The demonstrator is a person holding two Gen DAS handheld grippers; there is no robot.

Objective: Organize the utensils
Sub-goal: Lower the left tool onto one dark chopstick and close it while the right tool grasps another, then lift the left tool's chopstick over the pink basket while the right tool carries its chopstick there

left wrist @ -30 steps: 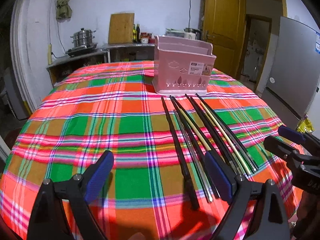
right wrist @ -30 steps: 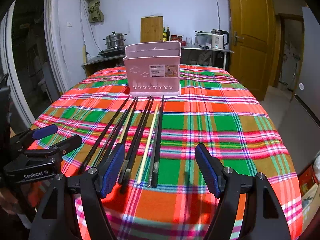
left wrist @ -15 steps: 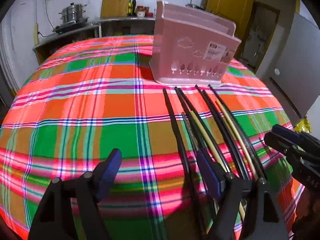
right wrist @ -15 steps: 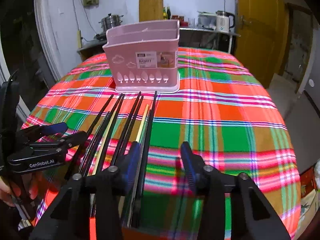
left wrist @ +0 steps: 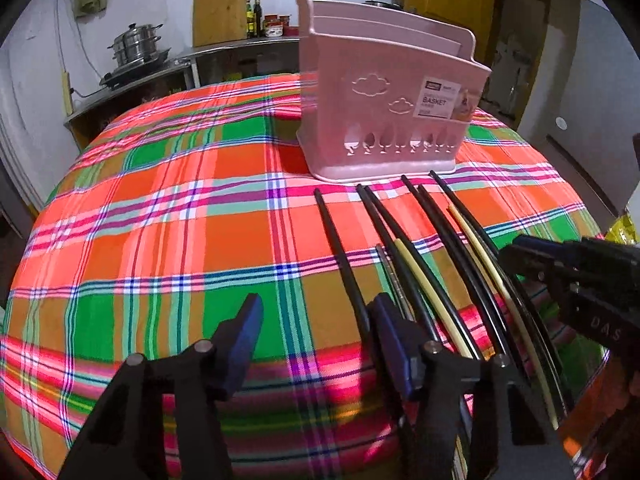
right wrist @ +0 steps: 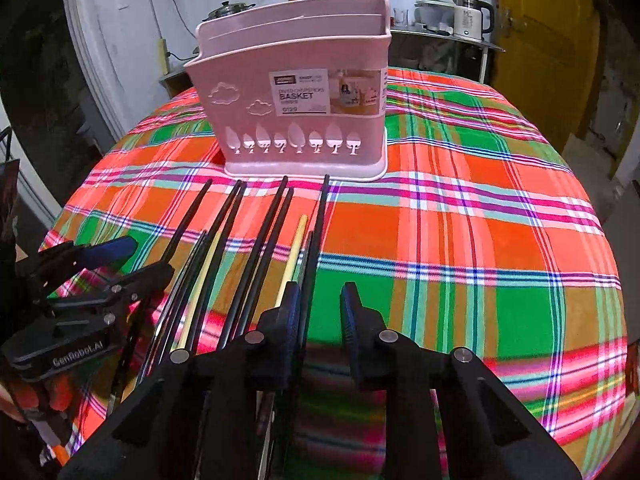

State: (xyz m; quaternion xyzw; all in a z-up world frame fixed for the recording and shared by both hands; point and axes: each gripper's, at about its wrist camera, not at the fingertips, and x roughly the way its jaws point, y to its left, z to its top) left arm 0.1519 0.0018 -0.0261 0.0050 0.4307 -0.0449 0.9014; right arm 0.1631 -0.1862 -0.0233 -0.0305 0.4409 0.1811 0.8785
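Behind the table, a plain kitchen with white walls, a steel steamer pot [left wrist: 136, 42] on a counter and a yellow wooden door [right wrist: 548, 40] is seen. A round table is covered with a bright plaid cloth of orange, green and pink [left wrist: 180, 208]. At its far middle a pink plastic utensil basket with cloud and tree cut-outs [right wrist: 296, 96] stands upright, and nothing is seen inside it.

Just in front of the basket, long thin chopsticks [right wrist: 256, 248] are laid side by side, pointing toward it. Most are black; two are pale yellow [right wrist: 294, 248], and thinner grey ones lie between them.

The left gripper [left wrist: 316, 340] is held low at the near left end of the row. Its fingers are spread, with the right pad [left wrist: 394, 344] just beside the leftmost black chopstick [left wrist: 340, 260], but nothing is pinched. The right gripper [right wrist: 320, 316] is at the near right end of the row. Its fingers are narrowly apart, and the left pad [right wrist: 290, 312] overlaps the rightmost black stick; whether it touches cannot be told.

The chopsticks are judged to be light, stiff and smooth, so they may roll or slip on the cloth. Hold is best taken near the thick near end, across the stick, one or two at a time.
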